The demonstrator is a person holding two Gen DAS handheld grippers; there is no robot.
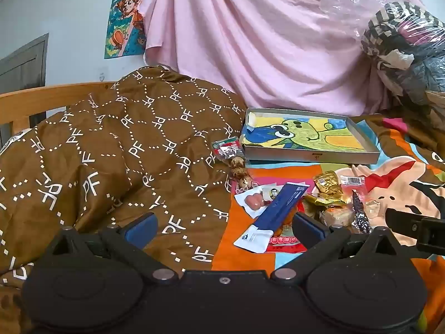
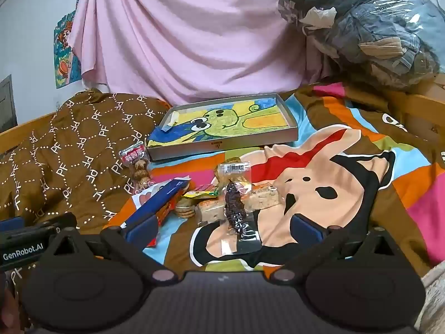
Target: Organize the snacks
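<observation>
Bedspread (image 2: pixel 347 167) snacks (image 2: pixel 236 194) overlapping, labels unreadable

A: How much of the red packet (image 1: pixel 283 243) shows?
B: Little; the blue sachet (image 1: pixel 274 211) lies over it, and its print is too small to read.
A: And the clear bag of clothes (image 2: pixel 370 27)?
B: Cut off by the right edge. The brown quilt (image 1: pixel 111 153) runs off the left edge too.
</observation>
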